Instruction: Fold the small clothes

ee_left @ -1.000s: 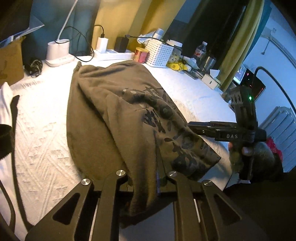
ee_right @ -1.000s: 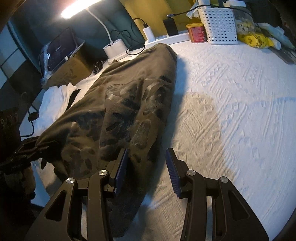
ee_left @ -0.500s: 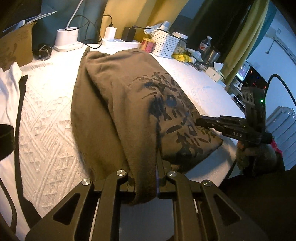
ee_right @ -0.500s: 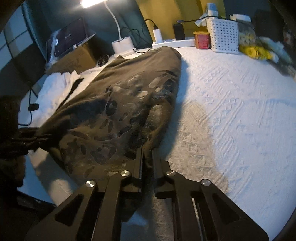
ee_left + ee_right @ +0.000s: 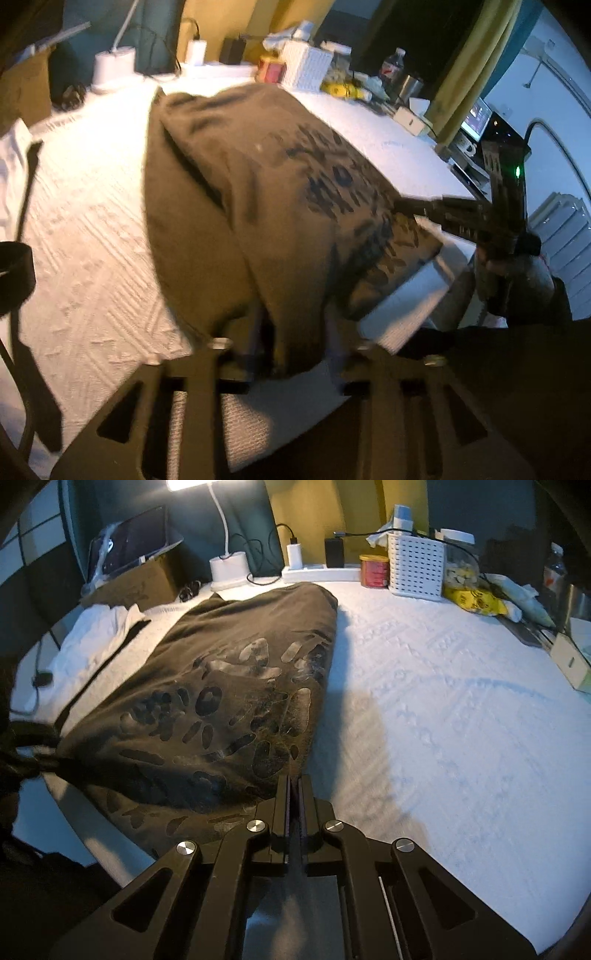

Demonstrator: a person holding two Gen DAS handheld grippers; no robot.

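Two grippers work the near hem of the brown printed shirt [image 5: 229, 686], which lies lengthwise on the white-covered table [image 5: 461, 720]. The right gripper [image 5: 294, 781] has its fingers clamped on the hem corner; a second ago they stood apart. The left gripper [image 5: 291, 354] is opening, cloth still between its fingers (blurred). The fold seems mid-step; next, regrip left and carry the hem toward the far end.
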